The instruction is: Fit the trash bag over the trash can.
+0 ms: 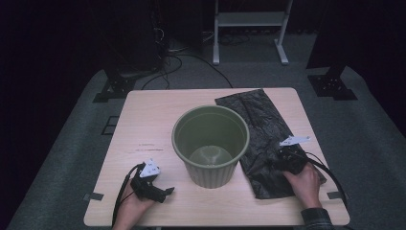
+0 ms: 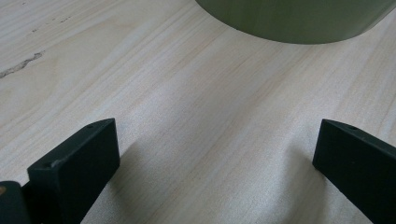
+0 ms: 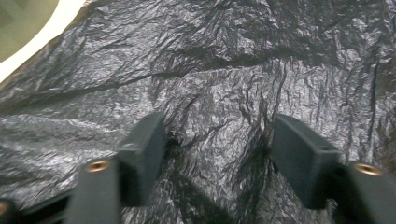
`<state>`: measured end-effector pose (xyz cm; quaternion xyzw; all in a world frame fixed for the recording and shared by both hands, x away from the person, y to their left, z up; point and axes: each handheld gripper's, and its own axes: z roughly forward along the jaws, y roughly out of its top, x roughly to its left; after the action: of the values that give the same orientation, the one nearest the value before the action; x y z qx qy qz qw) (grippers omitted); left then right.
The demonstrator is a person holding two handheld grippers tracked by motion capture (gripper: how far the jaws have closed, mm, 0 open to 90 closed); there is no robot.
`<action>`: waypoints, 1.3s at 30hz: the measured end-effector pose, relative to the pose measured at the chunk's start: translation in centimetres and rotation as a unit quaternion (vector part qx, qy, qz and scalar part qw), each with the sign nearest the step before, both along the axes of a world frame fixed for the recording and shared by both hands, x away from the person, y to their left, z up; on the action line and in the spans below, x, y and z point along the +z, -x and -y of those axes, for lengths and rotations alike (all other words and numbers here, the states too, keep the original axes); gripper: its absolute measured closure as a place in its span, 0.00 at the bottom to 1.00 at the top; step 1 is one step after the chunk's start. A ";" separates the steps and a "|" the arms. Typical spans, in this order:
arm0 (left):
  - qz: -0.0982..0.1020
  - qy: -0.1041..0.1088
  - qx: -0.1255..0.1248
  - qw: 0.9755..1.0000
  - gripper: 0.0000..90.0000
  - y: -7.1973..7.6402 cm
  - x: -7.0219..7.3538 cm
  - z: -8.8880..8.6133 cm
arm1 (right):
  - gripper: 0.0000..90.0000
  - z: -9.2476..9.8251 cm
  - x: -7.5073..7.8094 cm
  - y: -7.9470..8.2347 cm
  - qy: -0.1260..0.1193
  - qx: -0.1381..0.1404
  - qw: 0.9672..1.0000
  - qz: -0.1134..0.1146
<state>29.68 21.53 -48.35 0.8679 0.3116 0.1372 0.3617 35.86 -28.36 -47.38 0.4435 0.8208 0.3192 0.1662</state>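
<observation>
**A:** At a pale wooden table, the right gripper presses down on a crinkled black plastic bin bag lying flat just beside a ribbed olive-green plastic bucket. Which step is this?

**B:** The pick-up, by my reading. In the right gripper view the jaws stand partly apart with a ridge of the black film bunched between them; the pads look to rest on the bag rather than pinch it, though the blur makes that hard to call.

**A:** And the other hand?

**B:** The left gripper rests on the table near the bucket's base, jaws wide and holding nothing, bare wood between them and the bucket wall beyond.

**A:** What does the next move call for?

**B:** Probably closing on that fold, then lifting so the bag peels off the table; thin film slips, so a firm pinch matters. The bucket stands empty, likely awaiting its liner.

**A:** The room?

**B:** Dark, grey-carpeted floor, cables and a white metal frame behind the table.
</observation>
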 end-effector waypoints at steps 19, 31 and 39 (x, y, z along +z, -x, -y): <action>0.000 0.000 0.000 1.000 0.00 0.0 0.0 0.0 | 1.00 2.0 0.4 2.0 -0.011 0.037 0.999 -0.004; 0.000 0.000 0.002 1.000 0.00 0.0 0.0 0.0 | 1.00 4.3 0.7 7.7 -0.018 0.087 0.996 -0.015; 0.000 0.000 0.003 1.000 0.00 0.0 0.0 0.0 | 0.65 4.5 1.1 9.9 -0.015 0.093 0.995 -0.016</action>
<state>29.63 21.52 -48.34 0.8671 0.3140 0.1379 0.3613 25.93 -32.86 -46.25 0.3727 0.8562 0.3383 0.1164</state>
